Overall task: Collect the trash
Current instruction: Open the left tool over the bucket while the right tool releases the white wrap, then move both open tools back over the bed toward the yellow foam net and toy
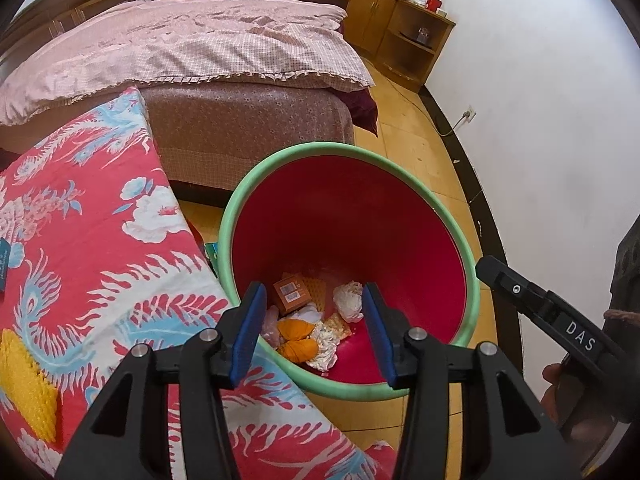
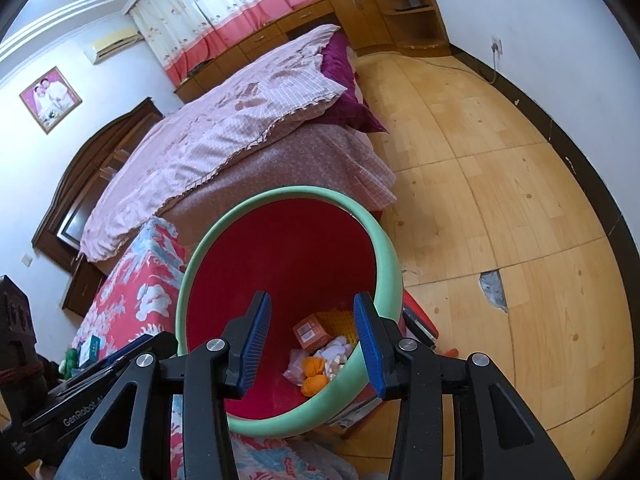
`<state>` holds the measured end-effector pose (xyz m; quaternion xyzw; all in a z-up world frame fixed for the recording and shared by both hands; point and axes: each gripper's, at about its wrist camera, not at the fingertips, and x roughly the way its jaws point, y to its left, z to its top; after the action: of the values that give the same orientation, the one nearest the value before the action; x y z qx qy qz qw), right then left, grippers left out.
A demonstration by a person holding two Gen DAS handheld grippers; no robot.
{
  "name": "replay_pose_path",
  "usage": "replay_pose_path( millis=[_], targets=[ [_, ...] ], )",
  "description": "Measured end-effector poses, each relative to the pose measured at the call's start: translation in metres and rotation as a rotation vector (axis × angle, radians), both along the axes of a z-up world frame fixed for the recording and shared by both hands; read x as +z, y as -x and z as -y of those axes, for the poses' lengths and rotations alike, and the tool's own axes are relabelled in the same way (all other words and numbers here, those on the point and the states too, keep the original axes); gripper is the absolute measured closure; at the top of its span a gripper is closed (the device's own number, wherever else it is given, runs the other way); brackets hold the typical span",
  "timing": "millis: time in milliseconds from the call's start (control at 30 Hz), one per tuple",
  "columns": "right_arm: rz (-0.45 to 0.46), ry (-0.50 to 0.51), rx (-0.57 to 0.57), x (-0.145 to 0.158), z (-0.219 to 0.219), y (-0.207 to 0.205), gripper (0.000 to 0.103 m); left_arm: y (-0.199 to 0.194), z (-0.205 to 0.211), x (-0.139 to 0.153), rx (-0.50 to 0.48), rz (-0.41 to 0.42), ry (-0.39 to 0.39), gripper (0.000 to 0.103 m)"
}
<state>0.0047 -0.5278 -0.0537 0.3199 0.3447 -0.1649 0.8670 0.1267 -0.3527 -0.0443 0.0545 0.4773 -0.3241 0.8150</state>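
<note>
A red bin with a green rim [image 1: 280,168] stands on the floor beside a table covered in red floral cloth [image 1: 92,240]. It also shows in the right wrist view [image 2: 394,264]. Inside lie an orange box [image 1: 290,292], crumpled white paper [image 1: 348,300] and orange peel [image 1: 296,338]. My left gripper [image 1: 312,334] is open and empty above the bin's near rim. My right gripper [image 2: 312,344] is open and empty above the bin. The right gripper's body shows at the right of the left wrist view [image 1: 552,316].
A yellow spiky pad [image 1: 24,384] and a teal packet [image 1: 4,264] lie on the cloth. A bed with a pink quilt [image 1: 192,48] stands behind the bin. Wooden floor [image 2: 500,200] stretches right to the white wall. Wooden cabinets [image 1: 360,4] line the far wall.
</note>
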Motion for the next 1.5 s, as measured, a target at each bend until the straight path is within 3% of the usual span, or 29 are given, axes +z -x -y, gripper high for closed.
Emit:
replay_pose_path(
  millis=[567, 1500],
  targets=[
    [0.052, -0.031, 0.018, 0.003, -0.029, 0.004, 0.058, -0.001, -0.061, 0.015, 0.121, 0.054, -0.012, 0.053],
    [0.071, 0.008, 0.179, 0.026, -0.132, -0.019, 0.057, -0.008, -0.212, 0.032, 0.393, 0.095, 0.024, 0.053]
  ],
)
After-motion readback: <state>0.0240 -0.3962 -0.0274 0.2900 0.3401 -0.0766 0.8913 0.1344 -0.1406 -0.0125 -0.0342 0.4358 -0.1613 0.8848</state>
